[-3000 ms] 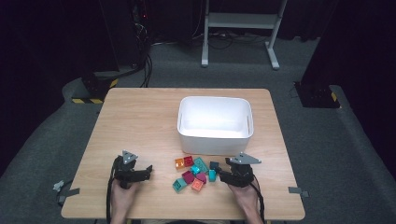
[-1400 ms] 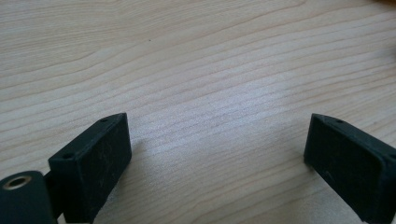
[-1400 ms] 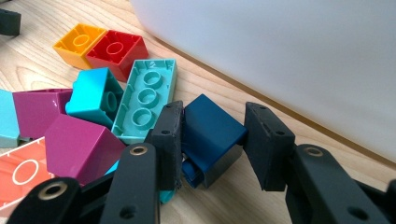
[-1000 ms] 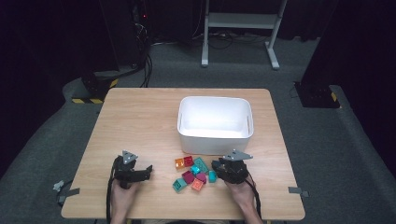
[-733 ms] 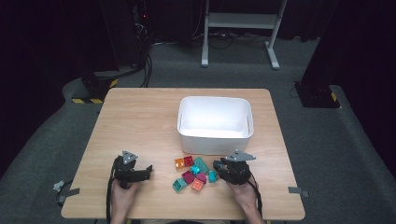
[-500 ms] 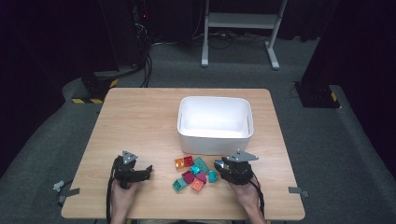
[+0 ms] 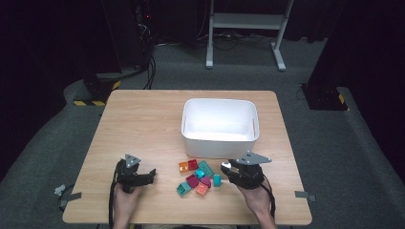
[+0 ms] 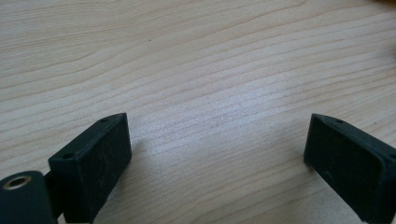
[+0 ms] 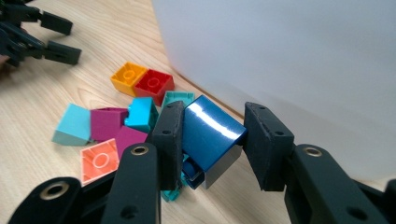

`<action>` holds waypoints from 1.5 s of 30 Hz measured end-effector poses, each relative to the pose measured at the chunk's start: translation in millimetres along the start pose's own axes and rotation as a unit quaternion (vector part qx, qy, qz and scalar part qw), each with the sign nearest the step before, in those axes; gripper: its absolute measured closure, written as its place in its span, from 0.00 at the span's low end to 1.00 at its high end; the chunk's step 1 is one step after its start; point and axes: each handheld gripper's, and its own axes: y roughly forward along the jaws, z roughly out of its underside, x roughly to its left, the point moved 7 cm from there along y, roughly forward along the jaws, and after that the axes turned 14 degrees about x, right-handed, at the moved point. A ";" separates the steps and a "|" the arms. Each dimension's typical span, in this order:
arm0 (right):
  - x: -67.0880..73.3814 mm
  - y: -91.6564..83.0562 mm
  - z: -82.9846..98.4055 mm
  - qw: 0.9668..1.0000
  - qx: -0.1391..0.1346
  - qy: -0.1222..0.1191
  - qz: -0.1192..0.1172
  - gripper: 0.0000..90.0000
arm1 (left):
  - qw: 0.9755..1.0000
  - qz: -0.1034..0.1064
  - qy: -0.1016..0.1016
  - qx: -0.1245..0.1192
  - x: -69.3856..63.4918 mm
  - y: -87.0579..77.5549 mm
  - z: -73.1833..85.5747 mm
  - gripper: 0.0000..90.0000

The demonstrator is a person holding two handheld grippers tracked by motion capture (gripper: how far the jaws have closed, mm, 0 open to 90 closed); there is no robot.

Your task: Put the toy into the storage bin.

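Dark blue and glossy, the block (image 9: 212, 135) sits clamped between the jaws of the right tool (image 9: 210, 140), just in front of the white bin (image 9: 280, 60) wall. In the right gripper view, the block is tilted: its long axis runs from upper left to lower right between the pads, one corner points up toward the bin, and its hollow underside faces down toward the bench (image 9: 93, 60). Both pads press on its side faces.

The high view shows the right tool (image 7: 228, 168) at the right edge of the block pile, near the front wall of the bin (image 7: 219, 142), but the held block is too small there to make out its tilt. That view alone gives the layout: bin at bench centre, pile in front of it, left tool (image 7: 152, 173) well apart from the pile to the left.

The right gripper view resolves the loose blocks: an orange block (image 9: 127, 77) touching a red block (image 9: 155, 85), teal blocks (image 9: 141, 114), purple blocks (image 9: 108, 122) and a salmon block (image 9: 99, 160).

The left gripper view shows the left tool's jaws (image 8: 215, 154) standing wide apart over bare wood (image 8: 210, 70), with nothing between them.
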 end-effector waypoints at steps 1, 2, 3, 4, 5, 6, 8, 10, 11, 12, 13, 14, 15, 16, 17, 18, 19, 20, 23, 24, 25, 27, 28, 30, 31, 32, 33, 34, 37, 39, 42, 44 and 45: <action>0.4 -3.0 -1.7 1.000 -0.002 -0.003 0.001 0.67 | 1.000 0.000 0.000 0.000 0.0 0.0 0.0 0.08; 0.8 -6.2 -3.0 1.000 -0.003 -0.006 0.002 0.67 | 1.000 0.000 0.000 0.000 -0.1 0.0 0.0 0.08; 1.0 -9.9 -4.9 1.000 -0.006 -0.006 0.002 0.67 | 1.000 0.000 0.000 0.000 0.0 0.0 0.0 0.08; 1.0 -9.9 -4.9 1.000 -0.006 -0.006 0.002 0.67 | 1.000 0.000 0.000 0.000 0.0 0.0 0.0 0.08; 1.0 -16.2 -8.3 1.000 -0.010 -0.007 0.001 0.67 | 1.000 0.000 0.000 0.000 0.0 0.0 0.0 0.08; 1.0 -16.2 -8.3 1.000 -0.010 -0.007 0.001 0.67 | 1.000 0.000 0.000 0.000 0.0 0.0 0.0 0.08; 0.8 -23.8 -12.5 1.000 -0.014 -0.014 0.004 0.67 | 1.000 0.000 0.000 0.000 0.0 0.0 0.0 0.08; 0.2 -29.6 -16.1 1.000 -0.016 -0.012 0.000 0.67 | 1.000 0.000 0.000 0.000 0.0 0.0 0.0 0.08; -0.2 -32.8 -18.4 1.000 -0.017 -0.011 -0.002 0.67 | 1.000 0.000 0.000 0.000 0.0 0.0 0.0 0.08; -0.2 -32.8 -18.4 1.000 -0.017 -0.011 -0.002 0.67 | 1.000 0.000 0.000 0.000 0.0 0.0 0.0 0.08; -1.1 -39.9 -23.8 1.000 -0.022 -0.016 -0.003 0.67 | 1.000 0.000 0.000 0.000 0.0 0.0 0.0 0.08; -1.6 -43.4 -26.7 0.999 -0.026 -0.018 -0.002 0.67 | 1.000 0.000 0.000 0.000 0.0 0.0 0.0 0.08; -2.2 -46.8 -29.3 0.999 -0.028 -0.016 -0.006 0.67 | 1.000 0.000 0.000 0.000 0.0 0.0 0.0 0.08; -2.8 -49.8 -32.0 0.999 -0.029 -0.011 -0.011 0.67 | 1.000 0.000 0.000 0.000 0.0 0.0 0.0 0.08; -3.6 -52.7 -34.7 0.999 -0.031 -0.009 -0.013 0.67 | 1.000 0.000 0.000 0.000 0.0 0.0 0.0 0.08; -4.1 -55.4 -37.4 0.999 -0.034 -0.009 -0.015 0.67 | 1.000 0.000 0.000 0.000 0.0 0.0 0.0 0.08; -4.6 -57.7 -39.8 0.999 -0.036 -0.009 -0.016 0.67 | 1.000 0.000 0.000 0.000 0.0 0.0 0.0 0.08; -5.5 -59.6 -42.1 0.999 -0.037 -0.009 -0.016 0.67 | 1.000 0.000 0.000 0.000 0.0 0.0 0.0 0.08; -8.5 -64.4 -49.4 0.999 -0.040 -0.003 -0.020 0.67 | 1.000 0.000 0.000 0.000 0.0 0.0 0.0 0.08; -8.7 -65.3 -50.4 0.999 -0.040 -0.003 -0.020 0.67 | 1.000 0.000 0.000 0.000 0.0 0.0 0.0 0.08; -9.3 -67.6 -53.2 0.999 -0.043 -0.005 -0.018 0.67 | 1.000 0.000 0.000 0.000 0.0 0.0 0.0 0.08; -10.8 -70.8 -57.3 0.999 -0.047 -0.005 -0.017 0.67 | 1.000 0.000 0.000 0.000 0.0 0.0 0.0 0.08; -11.8 -71.8 -58.9 0.999 -0.048 -0.004 -0.017 0.67 | 1.000 0.000 0.000 0.000 0.1 0.0 0.0 0.08; -13.9 -74.3 -62.9 0.999 -0.050 -0.005 -0.017 0.67 | 1.000 0.000 0.000 0.000 0.0 0.0 0.0 0.08; -13.9 -74.3 -62.9 0.999 -0.050 -0.005 -0.017 0.67 | 1.000 0.000 0.000 0.000 0.0 0.0 0.1 0.08; -15.1 -75.5 -65.2 0.999 -0.050 -0.006 -0.014 0.67 | 1.000 0.000 0.000 0.000 0.0 0.0 0.1 0.08; -18.2 -76.6 -69.1 0.999 -0.050 -0.004 -0.012 0.67 | 1.000 0.000 0.000 0.000 0.0 0.0 0.0 0.08; -19.4 -76.8 -70.4 0.999 -0.050 -0.003 -0.012 0.67 | 1.000 0.000 0.000 0.000 0.0 0.0 0.0 0.08; -24.5 -77.1 -76.1 0.999 -0.049 -0.001 -0.006 0.67 | 1.000 0.000 0.000 0.000 0.0 0.0 0.0 0.08; -28.3 -76.5 -79.9 0.999 -0.051 0.002 -0.007 0.67 | 1.000 0.000 0.000 0.000 0.0 0.0 0.0 0.08; -31.7 -75.4 -83.3 0.999 -0.052 0.004 -0.008 0.67 | 1.000 0.000 0.000 0.000 0.0 0.0 0.0 0.08; -35.9 -73.2 -88.3 0.999 -0.050 0.007 -0.004 0.67 | 1.000 0.000 0.000 0.000 0.0 0.0 0.0 0.08; -37.4 -72.4 -90.4 0.999 -0.049 0.010 -0.004 0.67 | 1.000 0.000 0.001 0.000 -0.1 -0.2 0.1 0.08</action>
